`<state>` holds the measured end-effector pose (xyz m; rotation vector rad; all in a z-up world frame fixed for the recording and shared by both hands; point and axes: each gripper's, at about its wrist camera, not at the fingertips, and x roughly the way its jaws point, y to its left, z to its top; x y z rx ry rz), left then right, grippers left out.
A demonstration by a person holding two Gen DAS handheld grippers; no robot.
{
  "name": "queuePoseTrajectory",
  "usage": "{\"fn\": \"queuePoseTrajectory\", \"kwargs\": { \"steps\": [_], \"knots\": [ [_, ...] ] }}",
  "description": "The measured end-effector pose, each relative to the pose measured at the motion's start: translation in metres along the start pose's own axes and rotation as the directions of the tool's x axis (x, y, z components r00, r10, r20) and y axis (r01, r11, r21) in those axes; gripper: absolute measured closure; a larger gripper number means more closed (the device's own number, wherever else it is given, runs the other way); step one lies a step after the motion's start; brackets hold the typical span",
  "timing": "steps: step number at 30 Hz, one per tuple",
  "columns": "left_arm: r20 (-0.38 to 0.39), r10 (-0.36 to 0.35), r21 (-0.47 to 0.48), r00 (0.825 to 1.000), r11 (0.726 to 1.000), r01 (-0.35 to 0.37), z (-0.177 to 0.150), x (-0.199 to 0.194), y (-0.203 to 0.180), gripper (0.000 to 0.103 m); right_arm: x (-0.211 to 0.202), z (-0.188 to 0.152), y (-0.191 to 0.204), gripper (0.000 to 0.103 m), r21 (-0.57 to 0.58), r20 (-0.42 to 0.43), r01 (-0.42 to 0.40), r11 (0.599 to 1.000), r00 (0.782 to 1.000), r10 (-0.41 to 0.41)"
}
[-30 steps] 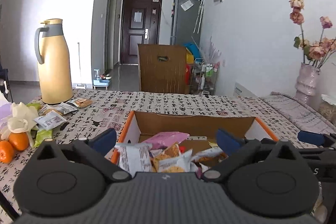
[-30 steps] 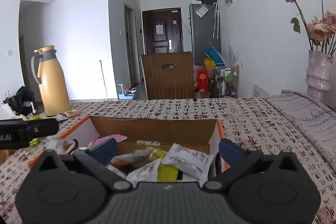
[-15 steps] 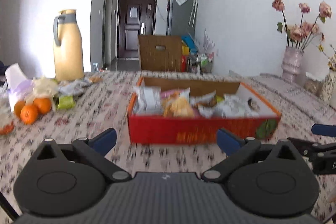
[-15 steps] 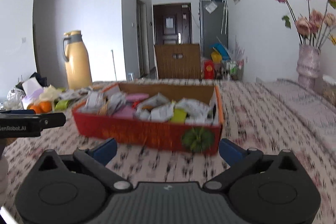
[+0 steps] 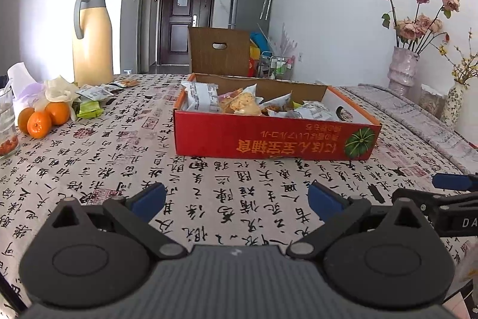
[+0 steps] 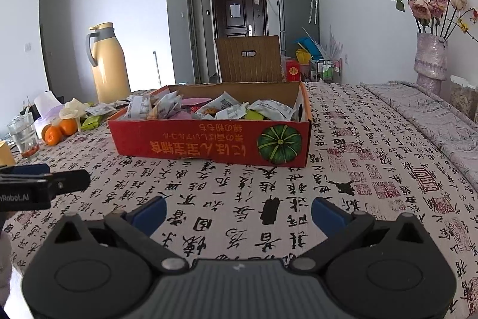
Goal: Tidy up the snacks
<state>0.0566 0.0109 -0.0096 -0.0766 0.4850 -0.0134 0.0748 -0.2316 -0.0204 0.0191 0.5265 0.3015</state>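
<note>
A: Where do the snacks sit?

B: Most lie heaped in the red cardboard box (image 5: pixel 273 136) in the middle of the desk (image 5: pixel 119 169), which wears a cloth printed with black characters. The snack packets (image 6: pixel 227 108) rise just above the box's rim. A few loose packets (image 5: pixel 92 94) lie outside it, near the far left of the desk.

A: And the claws?

B: The left claw (image 5: pixel 236 199) is spread wide, nothing between its blue fingers (image 5: pixel 148 197), low over the cloth, well short of the box. The right claw (image 6: pixel 239 210) is likewise spread and empty, also on the near side of the box. Each shows at the edge of the other's view, so they are side by side.

A: What else is around?

B: Left of the box, three oranges (image 5: pixel 43 118) sit beside a green packet (image 5: pixel 89 109) and a crumpled pale wrapper (image 5: pixel 58 88). A glass (image 6: pixel 24 135) with something red at its bottom stands at the left edge. A tall yellow thermos jug (image 5: pixel 92 38) stands behind the loose packets. On the right, a vase of dried roses (image 6: pixel 431 62) stands beyond a grey folded cloth (image 6: pixel 424 106).

A: Anything between the claws and the box?

B: Only bare printed cloth. A brown chair back (image 6: pixel 248 59) stands behind the desk's far edge.
</note>
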Motion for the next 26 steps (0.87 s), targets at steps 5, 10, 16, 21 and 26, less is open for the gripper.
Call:
{"fn": "queuePoseTrajectory", "kwargs": {
  "steps": [5, 10, 16, 21, 26],
  "knots": [
    [0.001, -0.005, 0.003, 1.0, 1.0, 0.005, -0.0013, -0.0029, -0.0015, 0.0, -0.0006, 0.0012, 0.0005, 0.0, -0.001, -0.001, -0.003, 1.0, 1.0, 0.003],
    [0.002, -0.009, 0.007, 1.0, 1.0, 0.009, -0.0027, -0.0046, -0.0026, 0.0, -0.0006, 0.001, 0.0008, 0.0, -0.001, -0.001, -0.003, 1.0, 1.0, 0.003],
    [0.003, -0.009, 0.008, 1.0, 1.0, 0.009, -0.0031, -0.0049, -0.0029, 0.0, -0.0006, 0.001, 0.0007, 0.0, -0.001, -0.001, -0.002, 1.0, 1.0, 0.002],
    [0.004, -0.01, 0.006, 1.0, 1.0, 0.01, -0.0039, -0.0056, -0.0033, 0.0, -0.0005, 0.0009, 0.0006, 0.0, -0.001, -0.002, -0.003, 1.0, 1.0, 0.003],
    [0.004, -0.011, 0.002, 1.0, 1.0, 0.011, -0.0032, -0.0062, -0.0029, 0.0, 0.0001, -0.0006, 0.0016, 0.0, -0.002, -0.007, -0.002, 1.0, 1.0, 0.002]
  ]
}}
